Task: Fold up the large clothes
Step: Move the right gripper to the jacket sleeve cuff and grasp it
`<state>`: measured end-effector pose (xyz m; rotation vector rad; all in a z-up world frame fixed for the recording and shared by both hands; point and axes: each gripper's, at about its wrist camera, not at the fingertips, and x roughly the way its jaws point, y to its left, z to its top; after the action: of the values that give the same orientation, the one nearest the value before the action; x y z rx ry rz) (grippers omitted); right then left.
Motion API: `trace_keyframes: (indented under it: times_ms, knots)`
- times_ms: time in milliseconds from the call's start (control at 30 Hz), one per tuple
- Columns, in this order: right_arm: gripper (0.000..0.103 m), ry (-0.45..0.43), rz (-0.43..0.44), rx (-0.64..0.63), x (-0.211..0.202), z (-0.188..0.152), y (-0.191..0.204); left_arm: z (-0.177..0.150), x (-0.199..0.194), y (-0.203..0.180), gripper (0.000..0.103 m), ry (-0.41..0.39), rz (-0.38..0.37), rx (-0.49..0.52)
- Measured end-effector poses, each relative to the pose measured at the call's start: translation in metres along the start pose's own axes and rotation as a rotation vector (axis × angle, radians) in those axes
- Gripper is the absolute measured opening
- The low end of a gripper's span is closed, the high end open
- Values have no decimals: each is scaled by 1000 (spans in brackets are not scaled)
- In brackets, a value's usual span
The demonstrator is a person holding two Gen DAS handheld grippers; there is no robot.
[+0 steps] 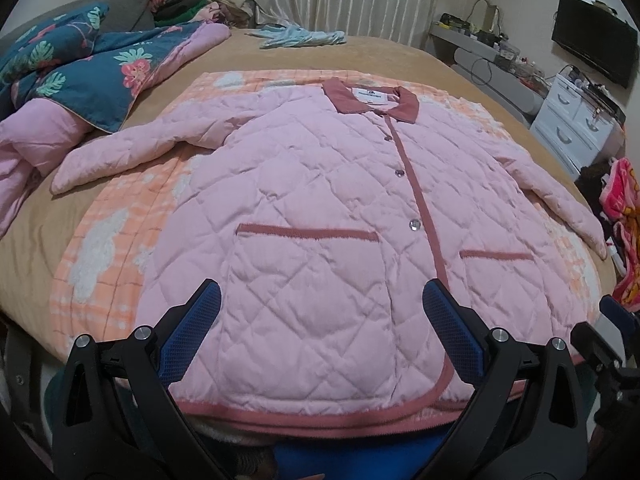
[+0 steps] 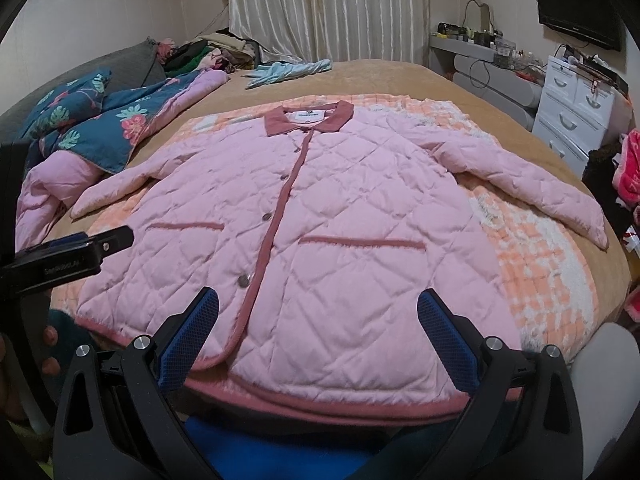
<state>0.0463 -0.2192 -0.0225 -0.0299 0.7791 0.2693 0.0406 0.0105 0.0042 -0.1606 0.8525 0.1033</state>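
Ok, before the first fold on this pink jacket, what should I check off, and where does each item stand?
1. Jacket lies flat, front up: ok.
2. Front buttoned shut: ok.
3. Both sleeves spread out to the sides: ok.
4. Left gripper open and holding nothing: ok.
5. Right gripper open and holding nothing: ok.
6. Hem gripped for folding: not ok, neither gripper is closed on it yet.

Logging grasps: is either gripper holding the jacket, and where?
Nothing is held. Left gripper and right gripper are open above the jacket hem.
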Motion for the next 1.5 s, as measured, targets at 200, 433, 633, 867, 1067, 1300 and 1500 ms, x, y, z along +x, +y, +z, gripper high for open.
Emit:
trace_keyframes:
  times_ms: [200,433,633,867,1067,1300,1500]
  knots:
    - [99,10,3,34,18,34,-17,24,9,-4,95,-7,10,-12]
    - [99,-13,10,76,33,68,-33,56,21,-12,95,-15,7,-17]
    - [99,-46,0,114,39,95,-49,77,34,-23,95,-16,14,9]
    - [99,-73,-32,165,44,118,-75,99,47,-36,95,-15,0,14]
    - [99,-84,-51,217,51,130,-102,114,62,-51,95,-4,-4,16]
    - [99,-102,-128,284,62,141,-142,131,82,-72,95,4,0,31]
    - [99,-104,-207,366,79,144,-185,143,102,-96,95,14,-17,49]
